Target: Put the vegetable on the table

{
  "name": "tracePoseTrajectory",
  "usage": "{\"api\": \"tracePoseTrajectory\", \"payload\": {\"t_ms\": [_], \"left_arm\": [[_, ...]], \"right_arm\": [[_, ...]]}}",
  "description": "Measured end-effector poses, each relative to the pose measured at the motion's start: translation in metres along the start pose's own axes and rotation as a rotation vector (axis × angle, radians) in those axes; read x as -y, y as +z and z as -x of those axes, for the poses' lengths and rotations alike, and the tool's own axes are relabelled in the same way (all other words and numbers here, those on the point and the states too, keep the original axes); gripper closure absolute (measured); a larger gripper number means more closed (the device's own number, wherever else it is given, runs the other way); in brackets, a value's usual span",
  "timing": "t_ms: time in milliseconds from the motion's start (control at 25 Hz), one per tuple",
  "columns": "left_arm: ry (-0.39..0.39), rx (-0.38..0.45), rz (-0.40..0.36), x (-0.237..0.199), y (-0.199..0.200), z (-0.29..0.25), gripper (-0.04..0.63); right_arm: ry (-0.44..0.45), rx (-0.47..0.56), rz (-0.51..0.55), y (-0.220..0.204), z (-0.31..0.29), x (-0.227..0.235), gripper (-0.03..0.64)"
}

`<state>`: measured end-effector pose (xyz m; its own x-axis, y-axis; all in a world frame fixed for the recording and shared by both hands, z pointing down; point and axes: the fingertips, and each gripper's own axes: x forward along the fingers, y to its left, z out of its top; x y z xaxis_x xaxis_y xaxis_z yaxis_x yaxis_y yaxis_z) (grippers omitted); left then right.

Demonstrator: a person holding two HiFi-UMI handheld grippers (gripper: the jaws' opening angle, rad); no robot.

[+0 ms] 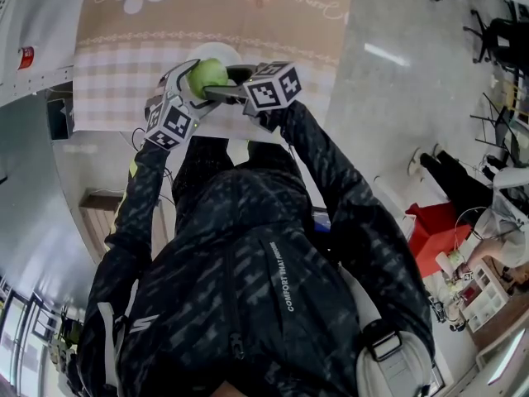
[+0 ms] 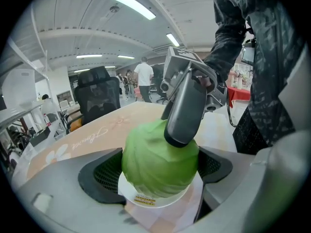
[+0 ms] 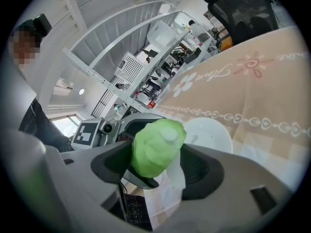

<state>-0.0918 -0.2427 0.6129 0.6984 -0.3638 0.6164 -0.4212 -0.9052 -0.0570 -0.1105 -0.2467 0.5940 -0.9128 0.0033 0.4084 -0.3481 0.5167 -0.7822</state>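
both grippers are up over the near edge of the table [image 1: 165, 40], meeting at the cabbage [image 1: 207, 76]. left gripper [image 1: 192, 85] comes in from the left and right gripper [image 1: 228, 92] from the right, marker cubes facing up.

in the left gripper view the cabbage fills the gap between that gripper's jaws and presses both pads, so it's clamped on it. one finger [image 2: 183, 115] of the right gripper sits pushed down on top of the cabbage.

right gripper view shows the same deal: the cabbage is wedged between its two jaws with both sides touching, so that one's gripping too. the left gripper shows just behind it.

there's a white plate [image 2: 146, 200] right under the cabbage, on a beige flowery cloth [image 3: 252, 81]. can't tell if the cabbage is actually resting on the plate or held just above it.
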Motion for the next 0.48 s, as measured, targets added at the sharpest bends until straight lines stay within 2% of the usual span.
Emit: {"api": "tracePoseTrajectory", "payload": {"t_ms": [480], "left_arm": [[-0.02, -0.066, -0.002, -0.012, -0.014, -0.012, 0.141]], "right_arm": [[-0.02, -0.02, -0.025, 0.002, -0.01, 0.019, 0.307]]}}
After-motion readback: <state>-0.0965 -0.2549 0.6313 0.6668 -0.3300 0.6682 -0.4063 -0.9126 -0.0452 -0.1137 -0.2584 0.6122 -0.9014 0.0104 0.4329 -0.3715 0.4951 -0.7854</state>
